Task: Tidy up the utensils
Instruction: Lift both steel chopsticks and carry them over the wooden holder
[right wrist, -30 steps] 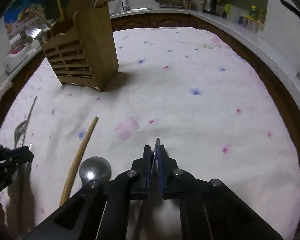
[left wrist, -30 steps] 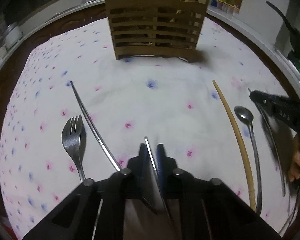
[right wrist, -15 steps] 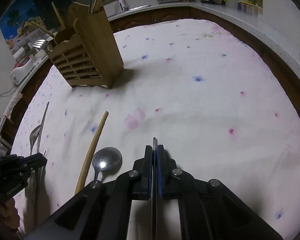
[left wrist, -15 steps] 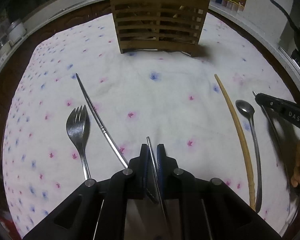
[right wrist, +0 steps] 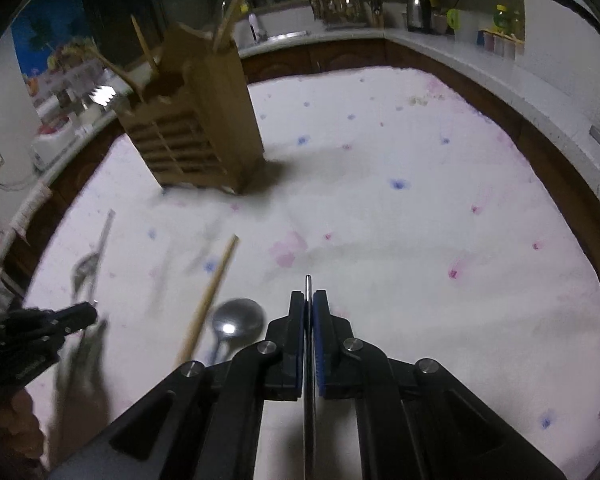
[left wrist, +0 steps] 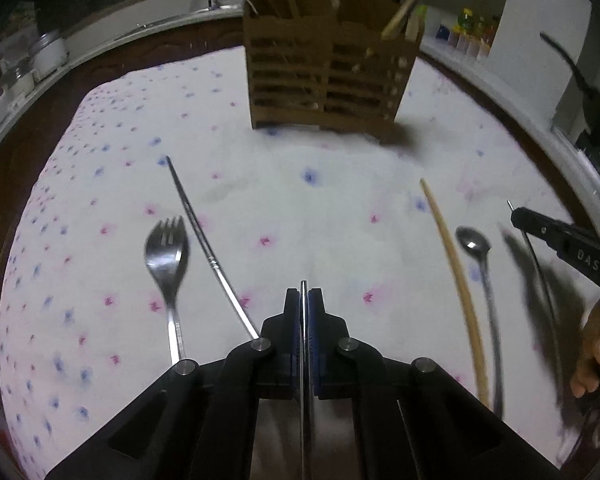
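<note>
Dim room. You work at a table under a white flower-printed cloth (right wrist: 420, 152), dark wood showing past its edges. Beyond the far edge a pale counter (right wrist: 440, 46) curves round, carrying a kettle (right wrist: 418, 12); a blue poster (right wrist: 44, 36) hangs at left.

Right gripper (right wrist: 308, 300) clamped on a thin metal utensil (right wrist: 308, 286) above the floral cloth (right wrist: 420, 200). Wooden caddy (right wrist: 204, 128) at upper left (sticks upright inside); wooden chopstick (right wrist: 208, 300) beside spoon (right wrist: 236, 320); left gripper (right wrist: 76, 314) at left edge
</note>
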Available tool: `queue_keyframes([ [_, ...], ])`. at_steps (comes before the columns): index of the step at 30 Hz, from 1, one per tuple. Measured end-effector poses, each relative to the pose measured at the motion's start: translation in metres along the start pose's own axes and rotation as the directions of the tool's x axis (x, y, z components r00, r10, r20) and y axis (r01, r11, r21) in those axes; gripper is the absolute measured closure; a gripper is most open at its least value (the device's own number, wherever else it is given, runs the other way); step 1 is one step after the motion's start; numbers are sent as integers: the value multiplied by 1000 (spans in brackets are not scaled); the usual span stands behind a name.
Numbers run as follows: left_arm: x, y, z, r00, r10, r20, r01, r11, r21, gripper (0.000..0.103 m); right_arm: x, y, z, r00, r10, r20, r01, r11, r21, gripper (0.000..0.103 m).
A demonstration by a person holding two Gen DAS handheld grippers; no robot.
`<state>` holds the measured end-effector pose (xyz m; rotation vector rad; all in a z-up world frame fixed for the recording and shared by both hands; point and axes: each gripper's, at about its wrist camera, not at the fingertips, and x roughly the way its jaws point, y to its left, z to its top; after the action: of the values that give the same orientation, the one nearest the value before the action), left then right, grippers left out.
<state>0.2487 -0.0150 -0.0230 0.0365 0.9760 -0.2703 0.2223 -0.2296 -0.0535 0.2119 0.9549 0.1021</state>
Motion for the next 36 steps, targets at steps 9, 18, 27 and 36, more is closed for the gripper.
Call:
queue_keyframes([
  [9, -80, 11, -11, 986, -64, 155, 70, 997, -33, 101, -62, 11, 3, 989, 69, 128, -73, 997, 21, 99],
  [18, -152, 25, -42, 959, -90, 269, 111, 992, -64, 101, -124, 25, 3, 964, 102, 246, -105, 995, -3, 99],
  [27, -197, 34, -61, 925, -98, 367, 138, 987, -83, 101, -160, 38, 4, 935, 122, 334, -121, 992, -25, 99],
  [36, -211, 42, -58, 906, -104, 411, 152, 985, -84, 101, -178, 47, 22, 906, 144, 398, -133, 990, -54, 99],
])
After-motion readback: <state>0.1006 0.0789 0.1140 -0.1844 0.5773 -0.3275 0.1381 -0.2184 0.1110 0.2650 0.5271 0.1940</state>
